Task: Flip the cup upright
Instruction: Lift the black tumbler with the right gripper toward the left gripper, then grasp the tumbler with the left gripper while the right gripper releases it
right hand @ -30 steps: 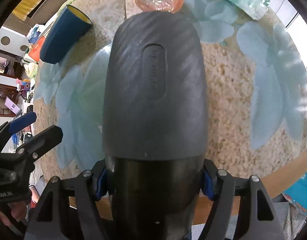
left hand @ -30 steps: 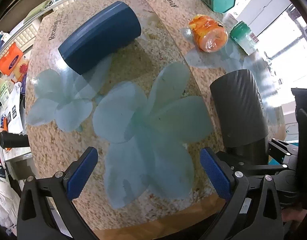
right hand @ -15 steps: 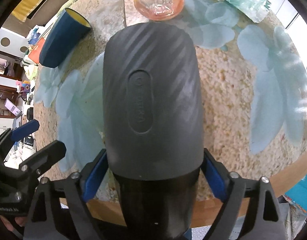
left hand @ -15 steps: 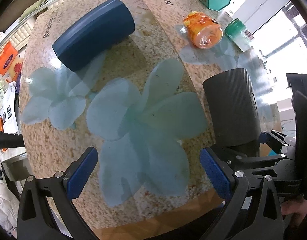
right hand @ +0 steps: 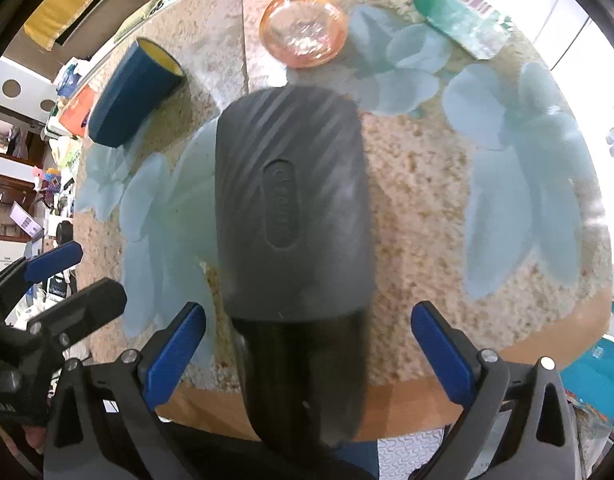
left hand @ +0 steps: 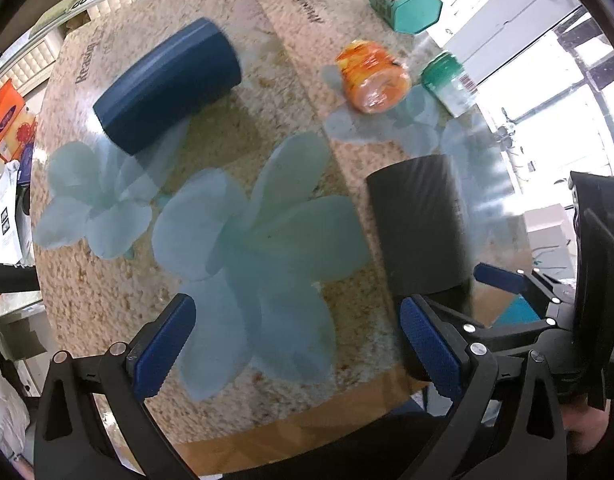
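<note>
Floral table (left hand: 267, 168): blue cup (left hand: 167, 86) on side; black tumbler (right hand: 291, 216) between spread right jaws; left jaws spread, empty.

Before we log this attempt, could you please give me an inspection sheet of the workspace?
Surface: speckled table with pale blue flower prints.
Job's things: black cup on its side near the front edge; blue cup also on its side, further back.
Clutter: orange jar and green-capped bottle lying down; teal box at the far edge.
Grippers: left gripper open, holding nothing; right gripper open astride the black cup, pads clear of it.
Cables: nothing seen.
Surroundings: shelving and an orange box to the left, bright windows to the right.
</note>
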Motion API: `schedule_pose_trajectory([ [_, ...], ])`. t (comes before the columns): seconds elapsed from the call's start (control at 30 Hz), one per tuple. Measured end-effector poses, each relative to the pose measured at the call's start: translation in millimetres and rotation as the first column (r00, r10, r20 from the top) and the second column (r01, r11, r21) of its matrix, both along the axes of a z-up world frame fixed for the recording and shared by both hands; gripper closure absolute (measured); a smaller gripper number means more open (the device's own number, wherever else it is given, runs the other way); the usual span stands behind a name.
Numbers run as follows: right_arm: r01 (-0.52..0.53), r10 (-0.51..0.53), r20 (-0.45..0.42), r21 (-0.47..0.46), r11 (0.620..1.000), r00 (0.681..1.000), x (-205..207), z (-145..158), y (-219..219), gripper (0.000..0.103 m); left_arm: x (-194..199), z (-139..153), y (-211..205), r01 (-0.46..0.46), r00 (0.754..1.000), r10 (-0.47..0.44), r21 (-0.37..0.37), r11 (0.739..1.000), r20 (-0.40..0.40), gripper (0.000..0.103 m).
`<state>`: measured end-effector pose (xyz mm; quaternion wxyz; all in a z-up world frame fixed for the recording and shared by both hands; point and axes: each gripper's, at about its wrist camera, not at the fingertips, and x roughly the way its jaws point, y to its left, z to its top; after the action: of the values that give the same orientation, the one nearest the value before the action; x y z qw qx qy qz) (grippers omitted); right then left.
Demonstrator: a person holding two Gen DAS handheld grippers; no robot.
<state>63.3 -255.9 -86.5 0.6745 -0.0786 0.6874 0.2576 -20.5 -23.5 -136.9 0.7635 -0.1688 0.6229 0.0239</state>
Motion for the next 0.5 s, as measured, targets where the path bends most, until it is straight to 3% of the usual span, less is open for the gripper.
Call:
schedule_pose_trajectory([
  [0.2, 0.026, -0.027, 0.032, 0.023, 0.999, 0.999, 10, 30, -31, 0.000, 14, 23, -15, 0.007, 1.000, -0.007, -0.001, 1.000, 0.008, 0.000],
  [0.5, 0.062, -0.064, 0.027, 0.052, 0.997, 0.998, 41, 54, -83, 0.000, 49, 19, -45, -0.043, 0.998, 0.040, -0.057, 0.997, -0.048, 0.000],
])
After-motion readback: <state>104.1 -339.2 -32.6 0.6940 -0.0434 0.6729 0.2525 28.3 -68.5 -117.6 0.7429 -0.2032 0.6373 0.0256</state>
